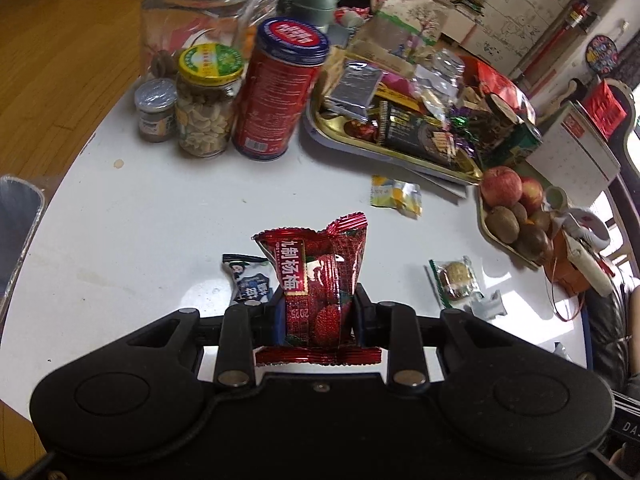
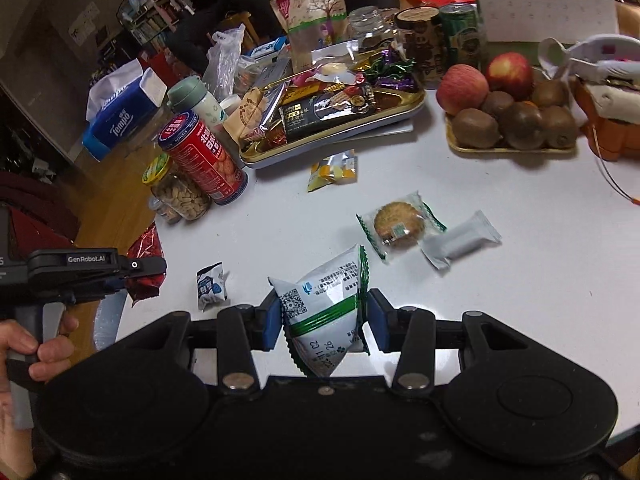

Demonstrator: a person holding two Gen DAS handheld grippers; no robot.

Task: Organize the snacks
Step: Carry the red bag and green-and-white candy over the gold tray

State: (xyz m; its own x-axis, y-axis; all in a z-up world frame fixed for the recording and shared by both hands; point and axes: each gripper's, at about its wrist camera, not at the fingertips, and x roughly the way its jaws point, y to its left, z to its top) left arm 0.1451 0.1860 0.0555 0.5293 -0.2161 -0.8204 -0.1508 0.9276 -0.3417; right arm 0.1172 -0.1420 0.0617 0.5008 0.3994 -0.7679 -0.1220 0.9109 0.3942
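Note:
My left gripper (image 1: pixel 316 312) is shut on a red bayberry snack packet (image 1: pixel 320 276), which stands upright between the pads above the white table (image 1: pixel 160 220). My right gripper (image 2: pixel 324 320) is shut on a white-and-green packet (image 2: pixel 324 304). In the right wrist view the left gripper (image 2: pixel 148 276) shows at the left edge, held by a hand, with the red packet (image 2: pixel 146 248) in it. Loose on the table lie a small blue-white packet (image 2: pixel 211 286), a wrapped cookie (image 2: pixel 400 224), a grey bar packet (image 2: pixel 460 240) and a yellow packet (image 2: pixel 332 170). A gold tray (image 2: pixel 340 134) piled with snacks sits behind them.
A red can (image 1: pixel 276 88), a nut jar (image 1: pixel 206 108) and a small jar (image 1: pixel 156 110) stand at the far left. A fruit tray (image 2: pixel 512 148) with apples and kiwis sits at the right. A tissue box (image 2: pixel 120 120) and a calendar (image 2: pixel 544 0) are further back.

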